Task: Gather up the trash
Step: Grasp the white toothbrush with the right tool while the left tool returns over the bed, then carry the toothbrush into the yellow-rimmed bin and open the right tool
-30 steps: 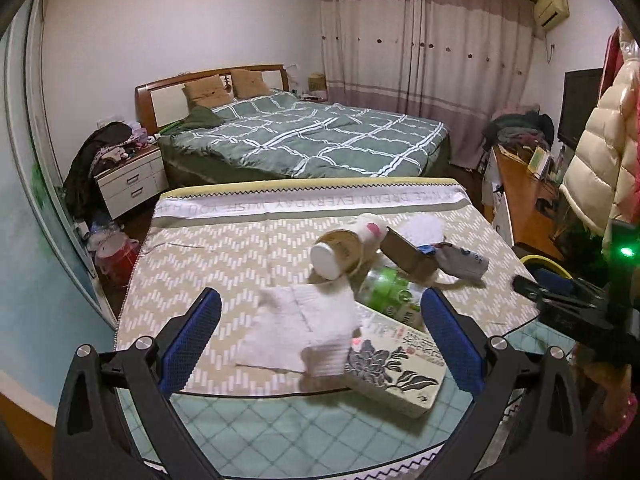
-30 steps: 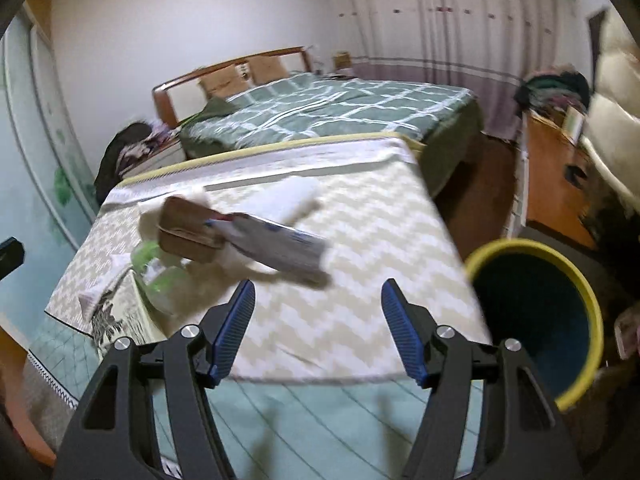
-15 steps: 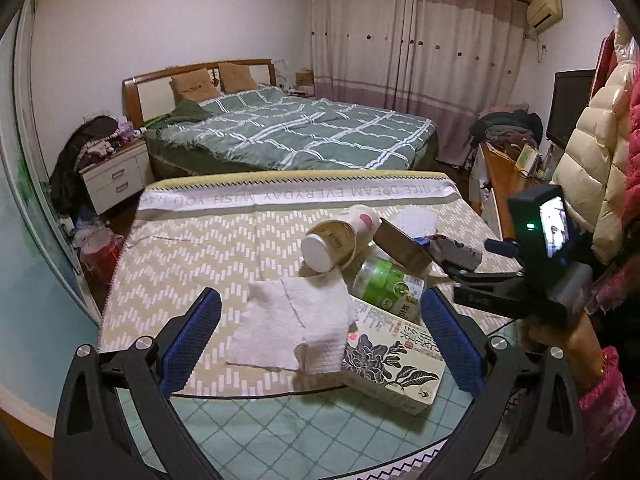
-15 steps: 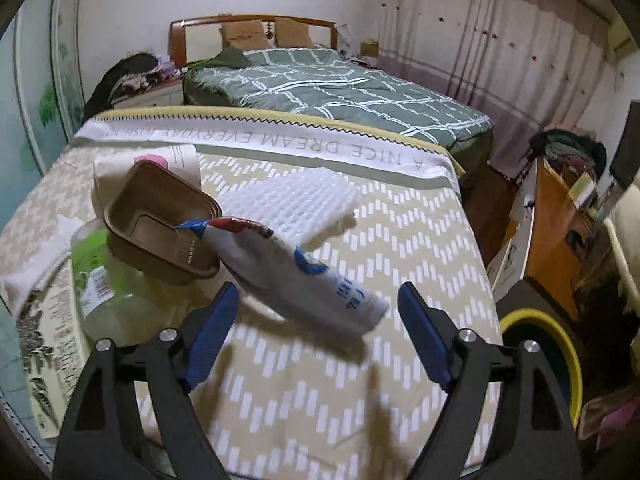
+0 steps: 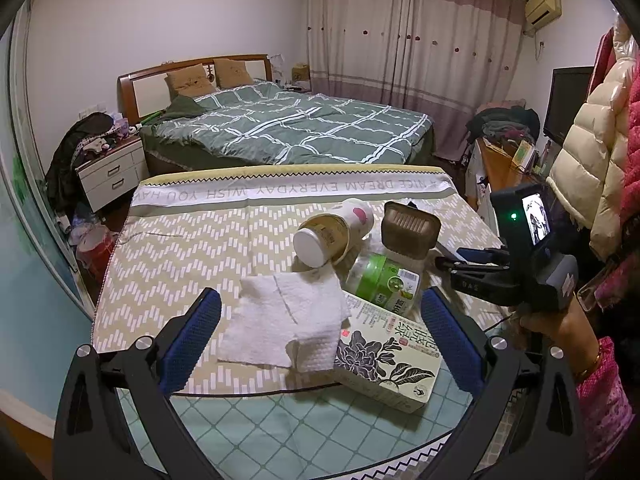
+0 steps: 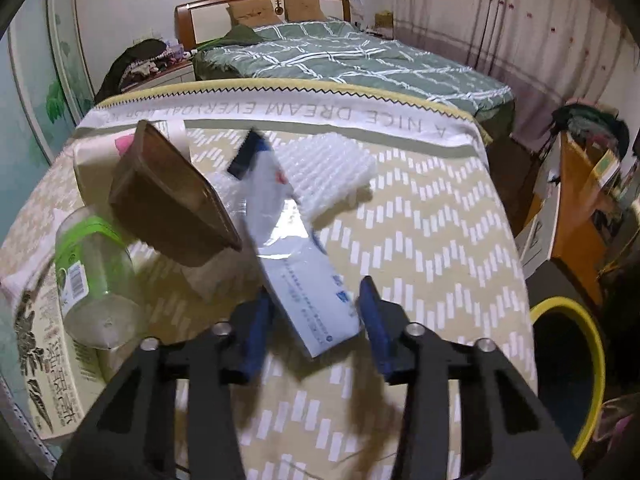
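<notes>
A white plastic packet [image 6: 296, 252] with blue print lies tilted on the table, its far end resting by a brown plastic tray [image 6: 168, 200]. My right gripper [image 6: 314, 312] is closing on the packet's near end, and both blue pads touch its edges. My left gripper [image 5: 318, 308] hangs open over a white paper tissue [image 5: 288, 320] and a flower-printed tea box [image 5: 388, 356], holding nothing. Behind them lie a clear jar with a green label [image 5: 384, 280] and a tipped paper cup [image 5: 328, 236]. In the left wrist view the right gripper [image 5: 460, 258] comes in from the right, held by a hand [image 5: 552, 320].
A blue bin with a yellow rim [image 6: 592, 332] stands on the floor right of the table [image 6: 440, 248]. A white textured pad [image 6: 332, 168] lies behind the packet. A bed [image 5: 288, 132] is beyond the table, and coats [image 5: 592, 152] hang at the right.
The right gripper came down and in toward the packet, rolled a little, and its jaws narrowed from wide apart to the packet's edges. The left gripper barely moved.
</notes>
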